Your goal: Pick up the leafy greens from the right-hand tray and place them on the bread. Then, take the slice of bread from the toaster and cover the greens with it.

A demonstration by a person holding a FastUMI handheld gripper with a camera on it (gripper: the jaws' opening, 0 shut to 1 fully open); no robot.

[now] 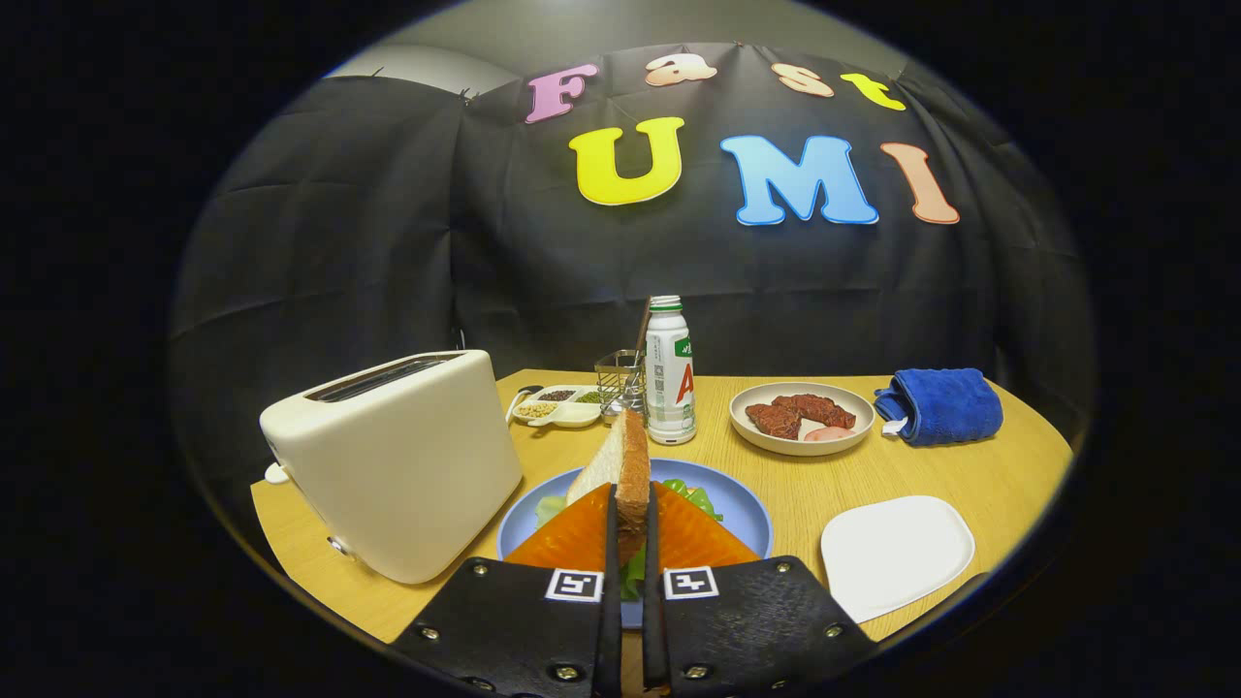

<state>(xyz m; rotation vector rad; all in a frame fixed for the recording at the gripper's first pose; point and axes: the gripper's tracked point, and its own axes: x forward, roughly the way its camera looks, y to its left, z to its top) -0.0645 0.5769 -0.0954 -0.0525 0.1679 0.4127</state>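
My gripper point(630, 514) is shut on a slice of bread point(620, 465), held upright on edge between the two fingers. Straight below and ahead lies a blue plate point(737, 504) with leafy greens point(693, 496) showing on both sides of the fingers. What lies under the greens is hidden by the fingers. The cream toaster point(397, 460) stands just left of the plate, its slots showing no bread from this angle. An empty white tray point(897, 553) sits to the right of the plate.
Beyond the plate stand a white bottle point(669, 373), a wire holder point(620, 383) and a small dish of grains point(557, 405). A plate of meat slices point(803, 417) and a folded blue towel point(940, 405) lie at the back right of the wooden table point(1008, 475).
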